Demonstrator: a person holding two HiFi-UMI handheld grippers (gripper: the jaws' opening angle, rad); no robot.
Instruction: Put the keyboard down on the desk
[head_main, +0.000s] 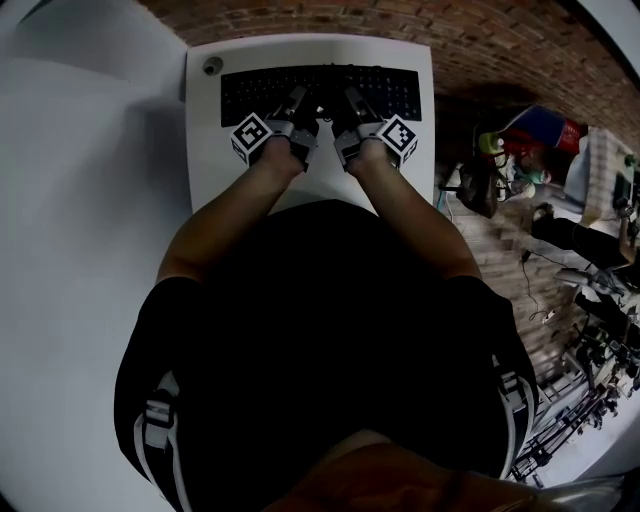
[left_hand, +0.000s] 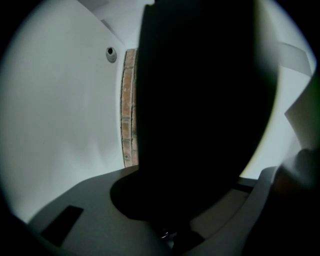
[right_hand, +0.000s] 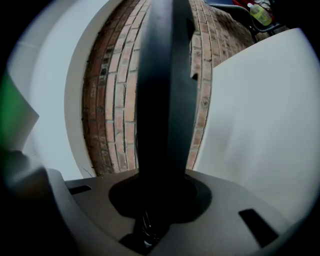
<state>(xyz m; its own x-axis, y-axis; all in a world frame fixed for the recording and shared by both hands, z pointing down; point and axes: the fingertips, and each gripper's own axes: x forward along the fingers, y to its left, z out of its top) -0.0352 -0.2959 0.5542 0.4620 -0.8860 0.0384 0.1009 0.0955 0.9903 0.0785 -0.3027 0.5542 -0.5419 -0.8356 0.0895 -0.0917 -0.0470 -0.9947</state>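
Note:
In the head view the black keyboard (head_main: 322, 84) lies across the far part of the white desk (head_main: 208, 160). My left gripper (head_main: 298, 100) and right gripper (head_main: 349, 100) stand side by side at its near edge, each shut on it. The left gripper view has the keyboard (left_hand: 200, 100) edge-on as a broad dark slab between the jaws, with the desk (left_hand: 60, 115) to its left. In the right gripper view the keyboard (right_hand: 162, 100) is a dark strip, the desk (right_hand: 260, 115) to its right. A band of brick floor shows between keyboard and desk in both, so it seems lifted.
A round cable hole (head_main: 212, 66) sits in the desk's far left corner. Brick floor (head_main: 500, 45) runs beyond and to the right of the desk. Bags, a green bottle (right_hand: 260, 14) and cables clutter the floor (head_main: 520, 150) at right, with stands (head_main: 585, 390) further back.

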